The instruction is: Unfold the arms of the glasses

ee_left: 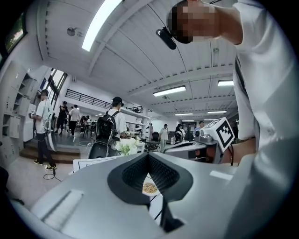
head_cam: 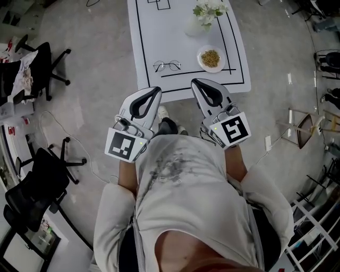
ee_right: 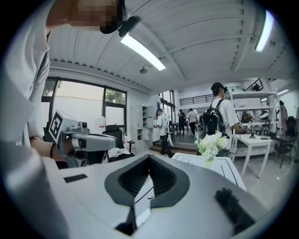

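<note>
Glasses (head_cam: 167, 66) lay flat on the white table (head_cam: 146, 37), near its front edge and inside the black marked rectangle, with the two round wire lenses side by side so the long axis ran 9 to 3 o'clock in the head view. Could not tell at this size whether the arms were folded. A small bowl (head_cam: 211, 58) of brownish food sat just at 3 o'clock of the glasses, and a vase of white flowers (head_cam: 207, 13) stood beyond it toward 12 o'clock. Left gripper (head_cam: 154, 89) and right gripper (head_cam: 197, 81) were both held close to the person's chest, short of the table edge and well apart from the frame. In each gripper's own view the jaw tips met, leaving only the ribbed hollow behind them, and nothing sat between them. Glasses lay at about 1 o'clock from the left jaws and about 10 o'clock from the right jaws, so roughly between the two. Left judged marginally nearer. Task judged not started. The next move would need both grippers brought forward and down, jaws parted, one to each end of the frame.
</note>
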Available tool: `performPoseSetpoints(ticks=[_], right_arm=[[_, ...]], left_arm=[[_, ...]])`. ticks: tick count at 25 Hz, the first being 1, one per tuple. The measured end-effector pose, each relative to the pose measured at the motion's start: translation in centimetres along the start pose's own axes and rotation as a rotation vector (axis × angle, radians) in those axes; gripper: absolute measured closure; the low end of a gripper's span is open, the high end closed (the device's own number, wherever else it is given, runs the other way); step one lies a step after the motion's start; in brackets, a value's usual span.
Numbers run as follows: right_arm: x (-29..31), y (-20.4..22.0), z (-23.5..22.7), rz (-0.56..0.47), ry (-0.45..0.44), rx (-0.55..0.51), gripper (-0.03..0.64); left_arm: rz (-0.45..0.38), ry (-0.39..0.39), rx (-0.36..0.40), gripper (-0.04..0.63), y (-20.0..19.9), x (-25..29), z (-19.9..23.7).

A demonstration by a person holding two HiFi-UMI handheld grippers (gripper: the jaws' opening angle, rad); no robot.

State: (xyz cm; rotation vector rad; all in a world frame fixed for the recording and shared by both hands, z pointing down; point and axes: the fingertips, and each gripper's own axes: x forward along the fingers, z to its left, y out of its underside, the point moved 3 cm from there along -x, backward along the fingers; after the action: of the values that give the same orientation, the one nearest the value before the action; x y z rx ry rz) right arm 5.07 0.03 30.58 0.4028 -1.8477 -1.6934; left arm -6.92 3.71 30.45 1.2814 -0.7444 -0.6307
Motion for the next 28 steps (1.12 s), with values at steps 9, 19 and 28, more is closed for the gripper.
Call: performPoseSetpoints(ticks=[9, 19, 28], right_arm=[[2.6, -0.2, 0.1, 0.019, 0.038, 0.007, 0.601], [3.5, -0.3, -0.5, 0.009, 0.042, 0.007, 0.601], [5.3, 0.0, -1.5, 0.02, 0.01, -0.016, 0.601]], left_arm=[[0.015, 0.043, 0.017, 0.588, 0.6, 0.5, 2.7], [0.028, 0.013, 0.014, 0.588, 0.9, 0.6, 4.3], [0.027, -0.032, 0.021, 0.586, 0.9, 1.4, 6.3]])
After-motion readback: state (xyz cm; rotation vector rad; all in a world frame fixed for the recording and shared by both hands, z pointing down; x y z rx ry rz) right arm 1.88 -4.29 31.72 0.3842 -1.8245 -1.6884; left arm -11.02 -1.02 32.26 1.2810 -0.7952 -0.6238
